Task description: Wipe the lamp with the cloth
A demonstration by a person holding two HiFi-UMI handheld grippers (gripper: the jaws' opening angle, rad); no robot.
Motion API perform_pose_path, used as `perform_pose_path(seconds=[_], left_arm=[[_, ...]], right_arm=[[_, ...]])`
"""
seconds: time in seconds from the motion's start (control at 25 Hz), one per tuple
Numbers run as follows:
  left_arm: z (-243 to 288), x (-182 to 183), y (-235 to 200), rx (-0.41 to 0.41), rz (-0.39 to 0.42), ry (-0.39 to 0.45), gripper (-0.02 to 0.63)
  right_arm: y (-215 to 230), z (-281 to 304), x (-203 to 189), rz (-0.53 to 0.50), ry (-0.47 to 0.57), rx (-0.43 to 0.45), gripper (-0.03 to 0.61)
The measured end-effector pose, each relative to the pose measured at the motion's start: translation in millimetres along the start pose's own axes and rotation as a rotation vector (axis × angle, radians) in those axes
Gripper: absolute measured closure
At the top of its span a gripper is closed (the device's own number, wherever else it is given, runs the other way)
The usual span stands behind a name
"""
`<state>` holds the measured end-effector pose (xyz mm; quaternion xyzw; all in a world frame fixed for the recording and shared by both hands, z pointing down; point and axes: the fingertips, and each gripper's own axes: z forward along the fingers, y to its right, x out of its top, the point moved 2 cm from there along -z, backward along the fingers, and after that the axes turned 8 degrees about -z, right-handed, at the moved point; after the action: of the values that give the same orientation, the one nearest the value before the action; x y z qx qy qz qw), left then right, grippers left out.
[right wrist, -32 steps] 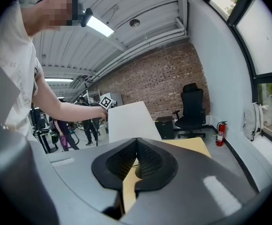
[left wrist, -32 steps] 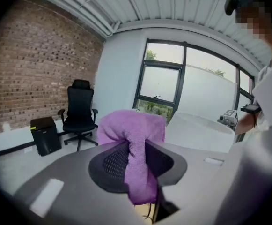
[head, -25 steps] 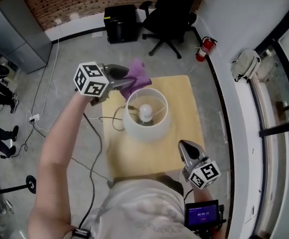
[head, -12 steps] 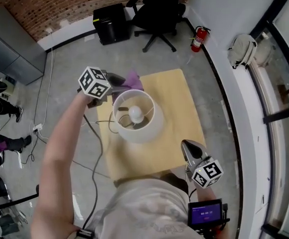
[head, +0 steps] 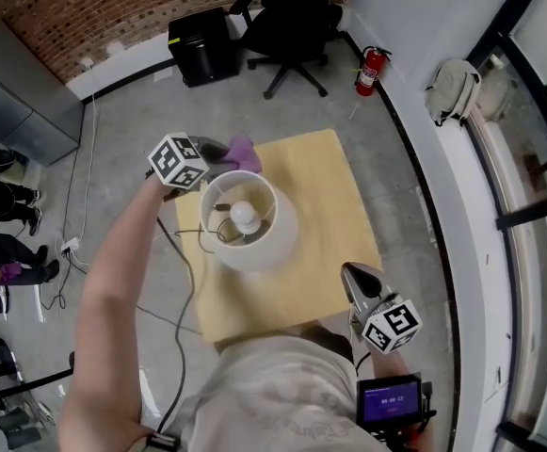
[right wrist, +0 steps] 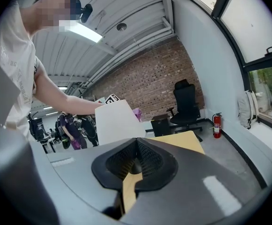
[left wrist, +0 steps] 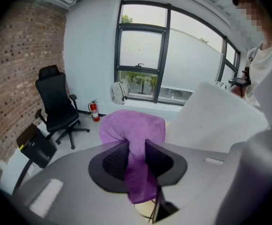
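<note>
Lamp, one; one cloth pinched in left claw; right claw closed

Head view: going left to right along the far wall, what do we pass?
cabinet → black box → chair → extinguisher → backpack
</note>
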<state>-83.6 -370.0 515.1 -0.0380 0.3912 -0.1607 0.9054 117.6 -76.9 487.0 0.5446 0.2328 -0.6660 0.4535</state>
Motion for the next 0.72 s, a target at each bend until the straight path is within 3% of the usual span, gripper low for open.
perform_pose_path(seconds=[0.16, 0.4, 0.56, 0.72], left_arm=[[-35.4, 47.4, 5.4, 0.005, 0.077, 0.028, 0.517], [-65.8, 117.4, 53.8, -0.125, 0.261, -0.012, 0.517], [-45.8, 116.1, 85.3, -0.242, 0.353, -0.16, 0.517], [-17.8, 103.9, 95.7, -0.312, 0.358, -0.302, 0.518]], right_arm=[[6.5, 4.6, -2.1, 0.006, 0.026, 0.026, 0.565], [18.4, 4.2, 1.1, 0.022, 0.047, 0.056, 0.565], [21.1, 3.5, -1.2, 0.035, 0.066, 0.071, 0.565], [32.9, -2.9, -2.1, 0.05, 0.08, 0.072, 0.565]])
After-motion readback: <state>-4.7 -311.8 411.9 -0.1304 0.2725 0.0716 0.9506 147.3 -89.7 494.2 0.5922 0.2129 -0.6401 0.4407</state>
